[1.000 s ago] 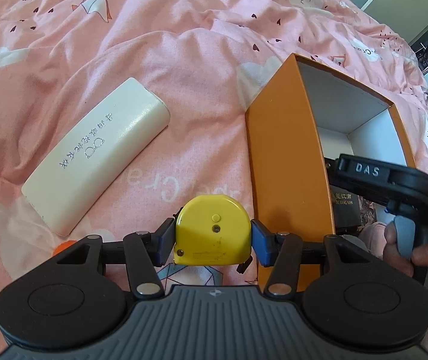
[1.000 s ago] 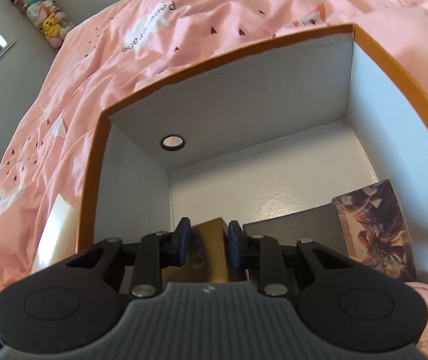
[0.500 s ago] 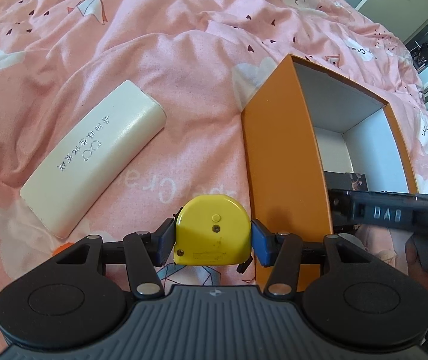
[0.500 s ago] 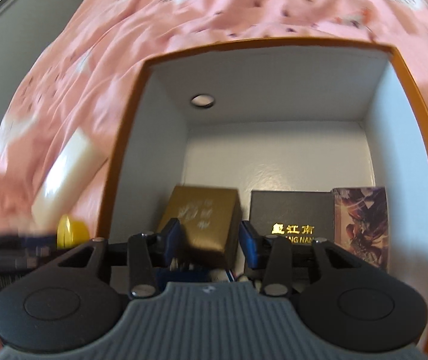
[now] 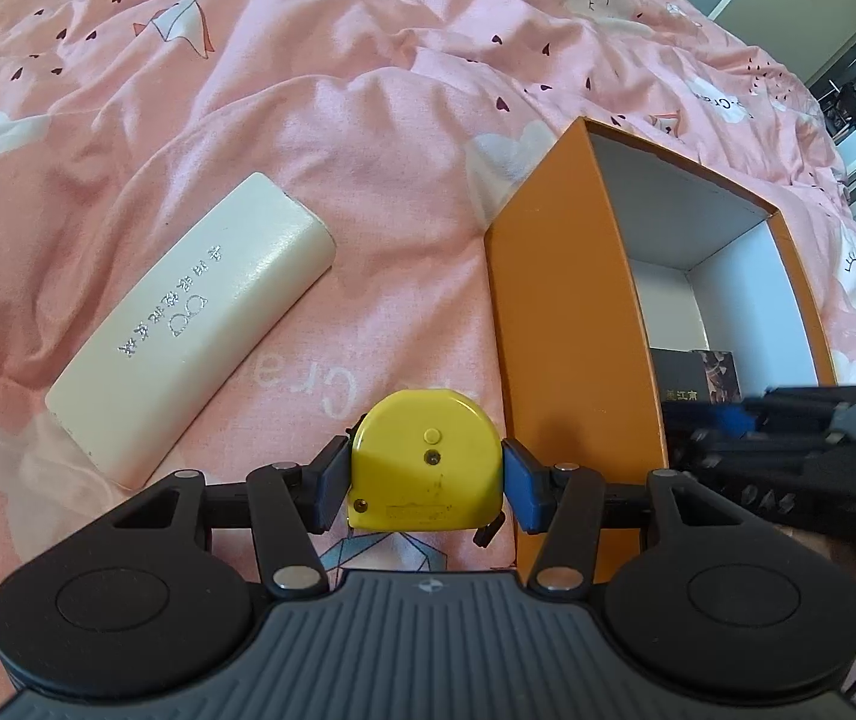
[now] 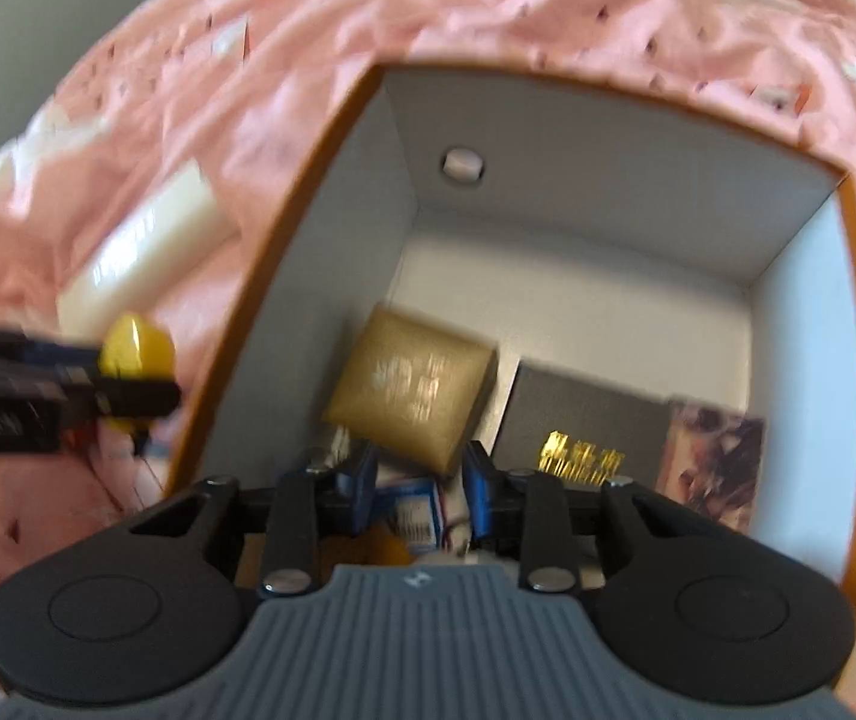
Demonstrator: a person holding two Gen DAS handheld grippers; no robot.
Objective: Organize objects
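Yellow tape measure [image 5: 426, 463] clamped in left tongs [image 5: 426, 483] above pink bedsheet [image 5: 368, 138], beside orange box [image 5: 566, 324], right tongs [image 6: 419, 489] apart and empty over gold box [image 6: 413, 390] inside, white case [image 5: 188, 324] on bed

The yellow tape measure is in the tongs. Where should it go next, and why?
Probably lift the yellow tape measure rightward over the orange box wall. The left tongs grip it beside the box, and free white floor shows behind the gold box.
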